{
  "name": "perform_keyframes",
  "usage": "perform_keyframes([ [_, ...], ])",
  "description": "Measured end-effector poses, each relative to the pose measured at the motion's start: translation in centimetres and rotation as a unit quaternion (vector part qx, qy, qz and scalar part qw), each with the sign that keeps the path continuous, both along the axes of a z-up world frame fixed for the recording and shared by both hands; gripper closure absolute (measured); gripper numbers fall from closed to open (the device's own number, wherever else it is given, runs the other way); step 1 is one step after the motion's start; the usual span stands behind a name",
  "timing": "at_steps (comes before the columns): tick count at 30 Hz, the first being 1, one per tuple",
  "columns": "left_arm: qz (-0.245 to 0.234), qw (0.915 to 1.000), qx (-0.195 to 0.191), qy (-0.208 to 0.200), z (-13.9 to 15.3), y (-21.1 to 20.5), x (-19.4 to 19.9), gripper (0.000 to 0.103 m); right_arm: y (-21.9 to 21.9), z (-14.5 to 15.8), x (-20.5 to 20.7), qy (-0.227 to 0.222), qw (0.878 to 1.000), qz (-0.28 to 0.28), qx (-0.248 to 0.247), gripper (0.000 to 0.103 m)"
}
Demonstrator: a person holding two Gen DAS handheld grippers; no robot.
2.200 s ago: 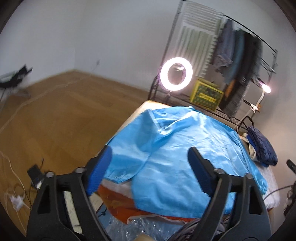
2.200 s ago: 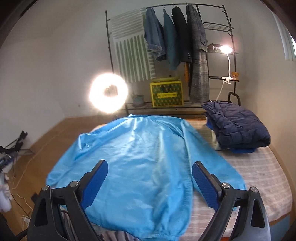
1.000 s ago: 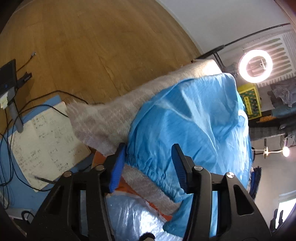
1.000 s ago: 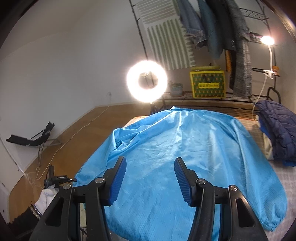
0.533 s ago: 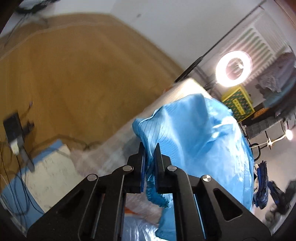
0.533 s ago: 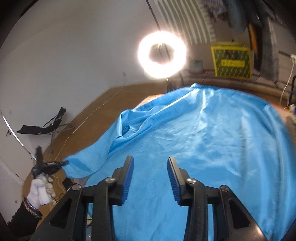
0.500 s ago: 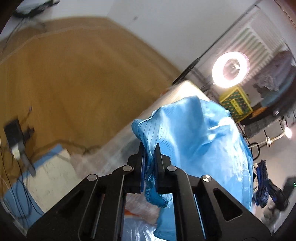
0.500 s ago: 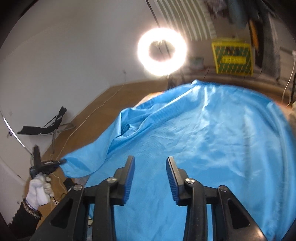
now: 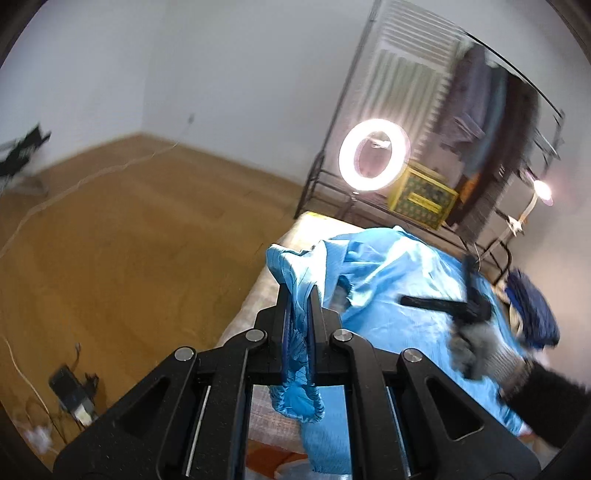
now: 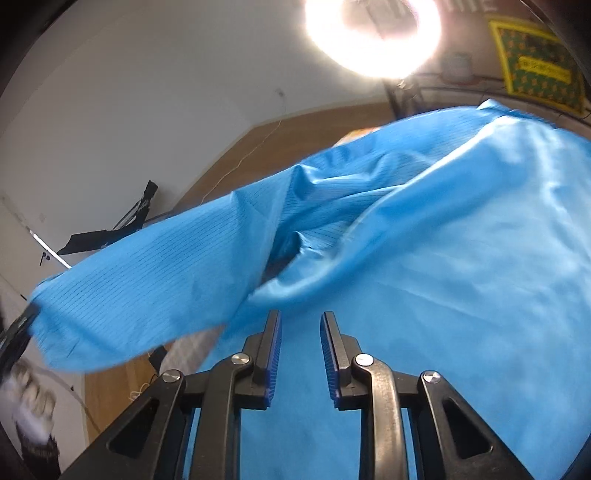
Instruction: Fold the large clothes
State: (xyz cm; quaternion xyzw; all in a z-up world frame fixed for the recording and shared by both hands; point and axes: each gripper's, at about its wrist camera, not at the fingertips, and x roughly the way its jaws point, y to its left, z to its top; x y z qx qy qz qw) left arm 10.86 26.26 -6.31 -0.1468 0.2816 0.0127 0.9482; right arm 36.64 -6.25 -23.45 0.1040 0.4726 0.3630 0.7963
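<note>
We look along each gripper: left from the bed's floor side, right close over, perhaps lower; both share the blue garment (image 9: 399, 295) and ring light (image 10: 373, 33).

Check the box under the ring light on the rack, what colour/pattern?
Yellow box with a dark green patterned panel, yellow border. Left wrist view shows it best.

Black hand-held gripper (image 9: 298, 295), blue pads (image 10: 274, 354), silver screws.
</note>
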Motion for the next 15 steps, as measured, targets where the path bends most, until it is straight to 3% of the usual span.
perform_keyframes([
  [4, -0.029, 0.9991, 0.028, -0.012, 0.6, -2.5, -1.3, 0.098, 4.1, -2.7, 3.0, 0.022, 1.000, -0.004, -0.020, 0.085],
  [10, -0.055, 0.9984, 0.006, -0.005, -0.4, -4.0, -3.3, 0.098, 7.7, -6.3, 6.2, 0.044, 0.998, -0.023, -0.037, 0.085],
  [15, -0.059, 0.9981, 0.015, 0.007, -2.1, -5.1, -4.0, 0.098, 8.6, -6.2, 6.5, 0.039, 0.998, -0.022, -0.042, 0.081],
])
